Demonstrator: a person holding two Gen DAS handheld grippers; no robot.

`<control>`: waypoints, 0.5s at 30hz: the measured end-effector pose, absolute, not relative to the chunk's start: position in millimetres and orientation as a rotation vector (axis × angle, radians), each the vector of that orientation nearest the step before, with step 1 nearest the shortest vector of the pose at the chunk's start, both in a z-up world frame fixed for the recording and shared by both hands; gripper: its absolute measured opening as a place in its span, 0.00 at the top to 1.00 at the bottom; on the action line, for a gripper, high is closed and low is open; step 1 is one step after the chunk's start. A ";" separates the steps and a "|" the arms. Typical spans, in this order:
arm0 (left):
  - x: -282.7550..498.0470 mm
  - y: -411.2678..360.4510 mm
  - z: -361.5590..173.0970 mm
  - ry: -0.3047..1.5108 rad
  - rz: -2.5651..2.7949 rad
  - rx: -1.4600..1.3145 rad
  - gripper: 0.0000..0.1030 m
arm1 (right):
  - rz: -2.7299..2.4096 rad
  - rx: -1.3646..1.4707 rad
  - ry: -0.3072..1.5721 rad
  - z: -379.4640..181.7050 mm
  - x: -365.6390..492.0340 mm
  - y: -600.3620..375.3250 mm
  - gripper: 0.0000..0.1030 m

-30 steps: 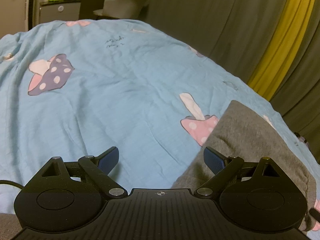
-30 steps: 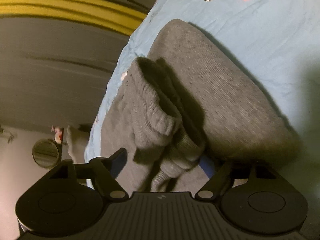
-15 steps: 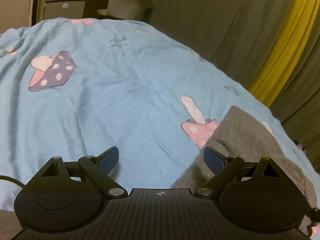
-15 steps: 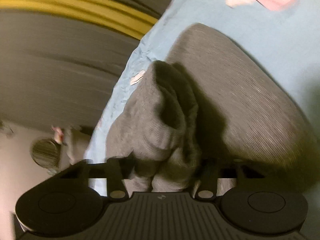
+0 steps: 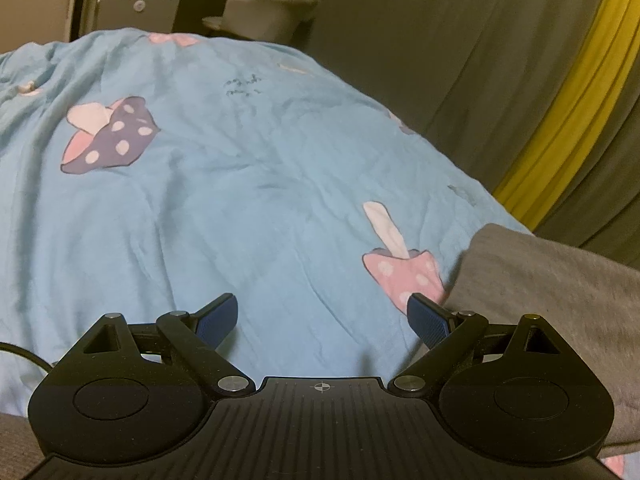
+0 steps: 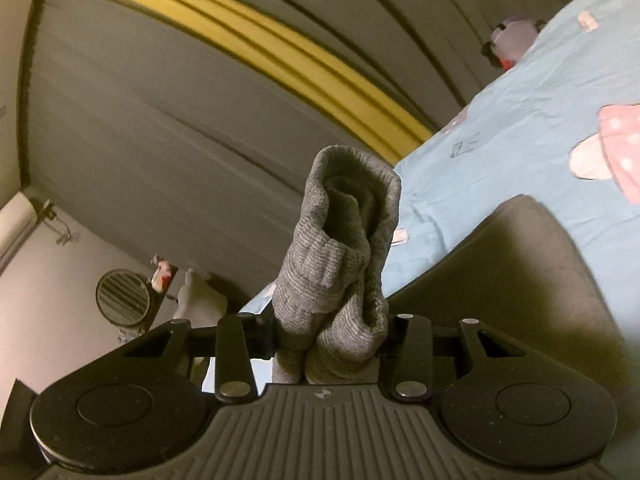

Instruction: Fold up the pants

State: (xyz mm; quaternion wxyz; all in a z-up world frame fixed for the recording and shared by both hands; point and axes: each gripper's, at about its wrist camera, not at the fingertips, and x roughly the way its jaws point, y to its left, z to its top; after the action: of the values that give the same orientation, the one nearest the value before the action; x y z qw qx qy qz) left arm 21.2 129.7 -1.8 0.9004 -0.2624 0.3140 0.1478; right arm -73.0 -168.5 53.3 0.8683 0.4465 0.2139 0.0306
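The right hand-held gripper (image 6: 330,334) is closing its jaws on the ribbed cuff (image 6: 340,248) of the grey pants (image 6: 516,280), which is sticking up between them; the rest is lying below on the blue bed (image 5: 240,200). The left hand-held gripper (image 5: 322,320) is hovering with jaws apart, the pants just right of it.

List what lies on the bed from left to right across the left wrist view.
Purple spotted mushroom print → pink spotted mushroom print → grey pants, all on the blue bedspread.
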 end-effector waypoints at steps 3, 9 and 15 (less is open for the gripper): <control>20.9 130.0 -2.0 0.649 0.304 -0.542 0.07 | 0.015 0.960 0.468 40.6 -79.4 -180.4 0.60; 23.0 127.0 -2.5 0.664 0.301 -0.523 0.07 | -0.048 0.902 0.547 10.7 -93.9 -192.0 0.60; 24.5 126.2 -3.0 0.677 0.304 -0.519 0.07 | -0.135 0.707 0.681 -9.7 -99.8 -196.3 0.42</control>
State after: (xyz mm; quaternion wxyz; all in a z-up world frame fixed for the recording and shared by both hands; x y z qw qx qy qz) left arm 24.5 126.2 -3.0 0.8993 -0.2505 0.3272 0.1467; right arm -99.8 -196.3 -9.7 0.8798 0.3390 0.3268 -0.0648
